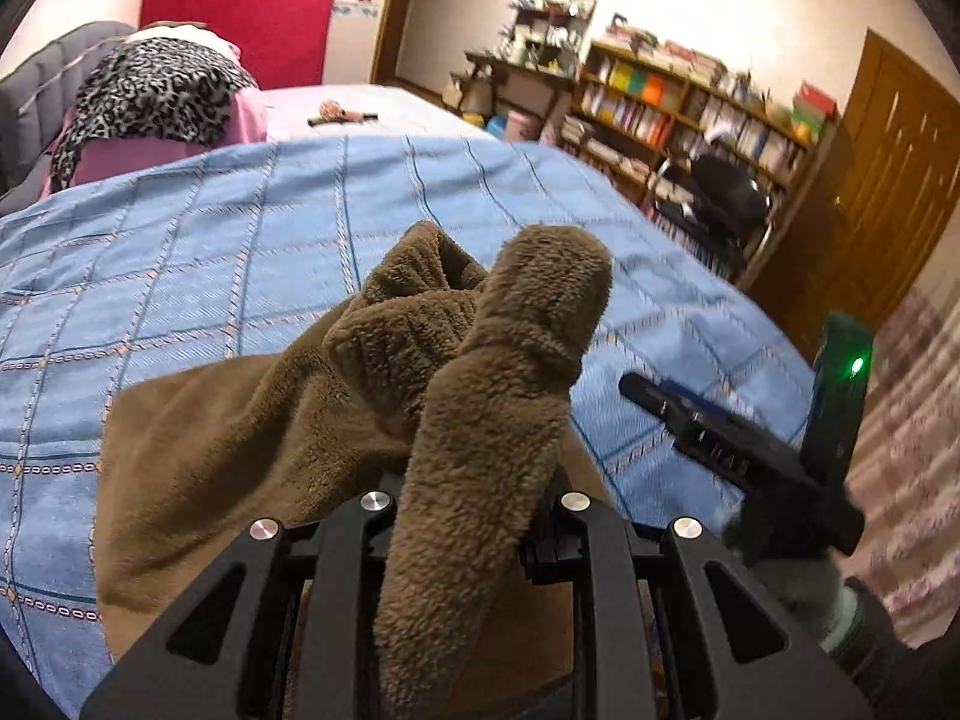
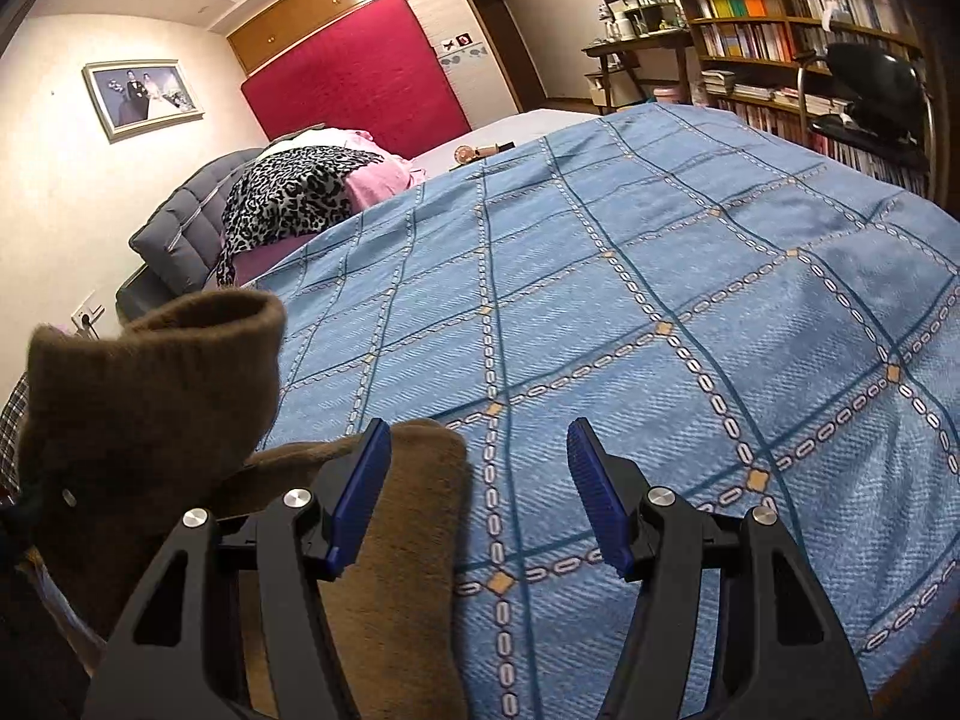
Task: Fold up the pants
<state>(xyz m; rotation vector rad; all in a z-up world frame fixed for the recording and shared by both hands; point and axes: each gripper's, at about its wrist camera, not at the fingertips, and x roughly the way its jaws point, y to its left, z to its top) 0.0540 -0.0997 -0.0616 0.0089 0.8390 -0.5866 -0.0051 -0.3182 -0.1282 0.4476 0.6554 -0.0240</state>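
Brown fleece pants (image 1: 480, 396) lie on the blue checked bedspread (image 1: 240, 240). A thick fold of them rises through my left gripper (image 1: 480, 468), which is shut on it; the fleece hides the fingertips. In the right wrist view the flat part of the pants (image 2: 408, 540) lies under the left pad, and the lifted bunch (image 2: 156, 372) hangs at the left. My right gripper (image 2: 478, 429) is open above the bedspread (image 2: 660, 300), with the pants' edge just inside its left blue pad and nothing pinched. The left wrist view shows the right gripper (image 1: 690, 420) beside the pants, held by a gloved hand (image 1: 780, 546).
At the head of the bed a leopard-print cloth (image 2: 288, 192) lies over pink bedding (image 2: 372, 180), with a small object (image 2: 480, 153) behind it. A bookshelf (image 2: 798, 30) and a black chair (image 2: 876, 90) stand past the bed's far side. The bed's edge (image 1: 750, 324) drops to patterned floor on the right.
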